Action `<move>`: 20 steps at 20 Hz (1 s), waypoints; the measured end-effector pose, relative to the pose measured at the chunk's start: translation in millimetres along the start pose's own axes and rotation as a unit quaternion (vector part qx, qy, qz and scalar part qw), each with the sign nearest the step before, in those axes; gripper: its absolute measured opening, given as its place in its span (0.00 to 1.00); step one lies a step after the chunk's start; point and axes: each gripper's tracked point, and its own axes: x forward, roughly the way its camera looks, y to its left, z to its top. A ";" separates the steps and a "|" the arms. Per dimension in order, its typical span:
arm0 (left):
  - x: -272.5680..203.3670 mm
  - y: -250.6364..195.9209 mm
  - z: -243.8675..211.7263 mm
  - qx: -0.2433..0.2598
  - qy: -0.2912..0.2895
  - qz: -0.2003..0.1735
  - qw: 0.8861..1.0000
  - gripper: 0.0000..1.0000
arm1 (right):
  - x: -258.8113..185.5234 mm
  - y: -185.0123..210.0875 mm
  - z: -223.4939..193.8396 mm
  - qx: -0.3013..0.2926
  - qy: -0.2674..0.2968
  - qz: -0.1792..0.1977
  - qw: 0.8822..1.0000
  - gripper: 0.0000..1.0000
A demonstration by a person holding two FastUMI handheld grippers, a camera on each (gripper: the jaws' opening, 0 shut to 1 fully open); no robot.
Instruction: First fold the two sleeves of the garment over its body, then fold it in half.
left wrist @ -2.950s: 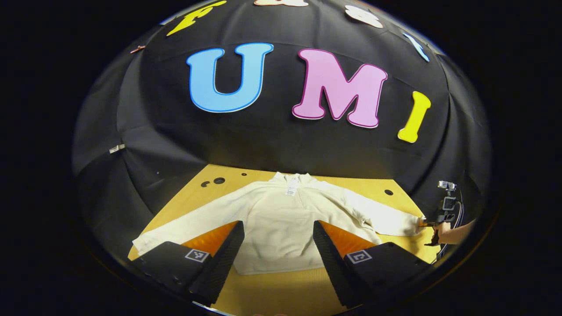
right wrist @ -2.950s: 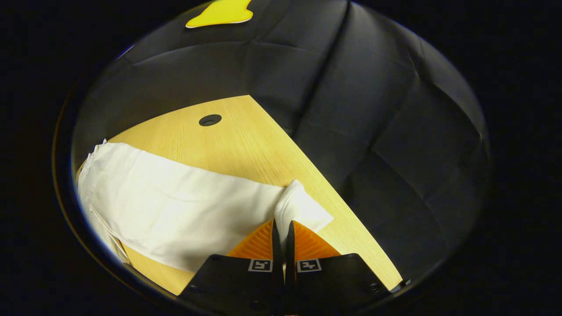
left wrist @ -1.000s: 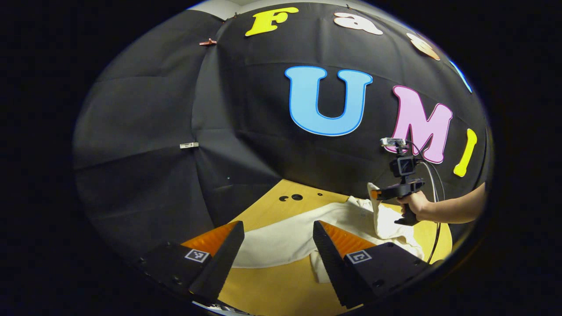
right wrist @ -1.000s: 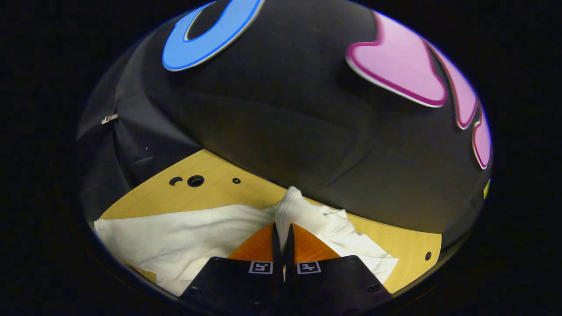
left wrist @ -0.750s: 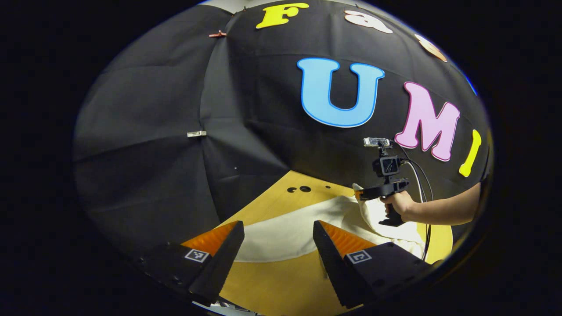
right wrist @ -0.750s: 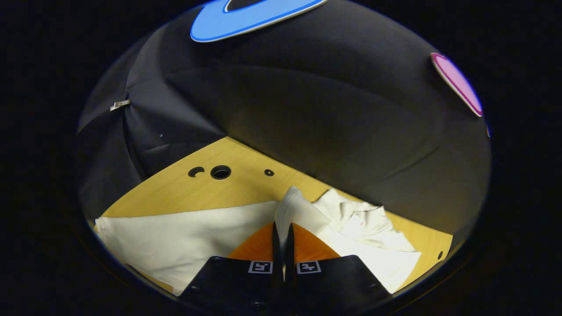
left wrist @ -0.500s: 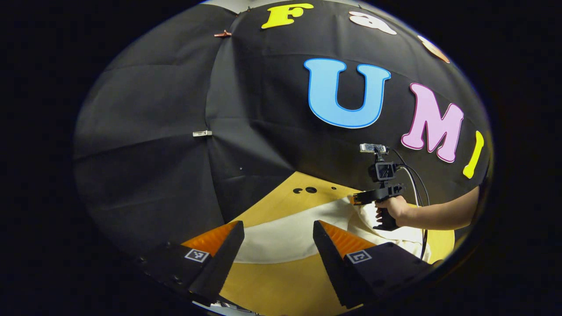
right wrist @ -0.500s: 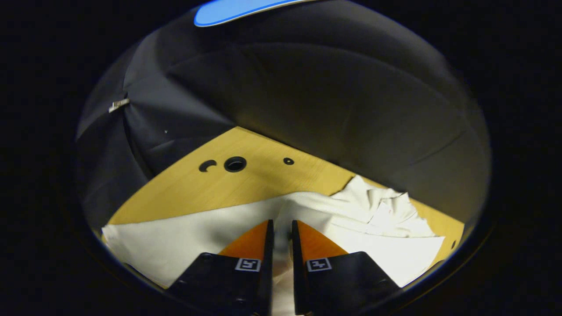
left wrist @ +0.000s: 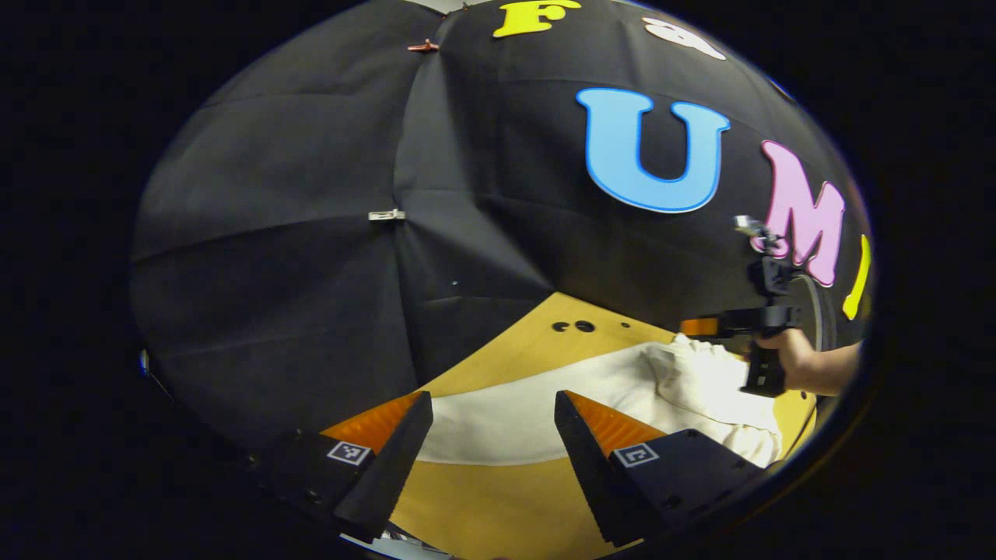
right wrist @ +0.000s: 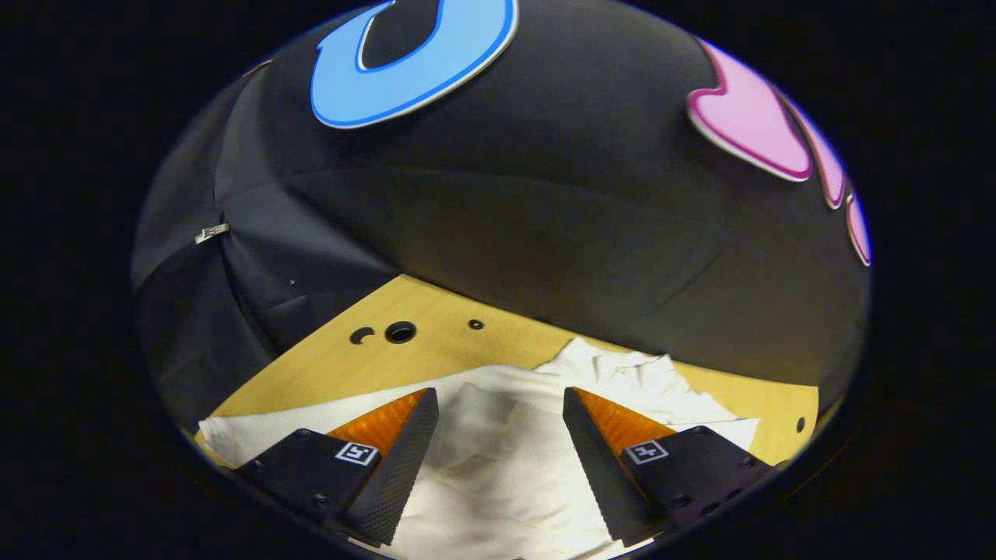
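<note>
A white long-sleeved garment lies flat on the wooden table. In the left gripper view its one outstretched sleeve runs across behind my open left gripper, which hovers above the table with nothing between its fingers. At the far right a hand holds my right gripper just above a bunched sleeve lying on the garment's body. In the right gripper view the right gripper stands open over the rumpled sleeve, clear of the cloth. The collar lies beyond it.
Small round holes mark the table's far corner, also seen as holes in the right gripper view. The black cloth wall rises close behind the table. Bare wood shows beyond the outstretched sleeve.
My right gripper carried the sleeve over the body, then opened and let it go; the sleeve now rests there. The left gripper view has swung a little further left.
</note>
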 end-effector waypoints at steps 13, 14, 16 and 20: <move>98.1 87.2 -86.8 -0.025 0.108 0.122 0.986 0.97 | -162.9 -189.7 -90.7 0.065 0.014 -0.149 0.987 0.98; 106.0 92.9 -93.5 -0.024 0.117 0.128 0.985 0.97 | -174.2 -198.8 -96.1 0.067 0.017 -0.157 0.985 0.98; 113.7 97.2 -107.2 -0.028 0.136 0.135 0.981 0.98 | -195.6 -215.2 -109.5 0.072 0.025 -0.171 0.982 0.98; 111.6 99.8 -141.4 -0.031 0.198 0.154 0.967 0.97 | -227.0 -235.0 -133.9 0.104 0.040 -0.186 0.976 0.98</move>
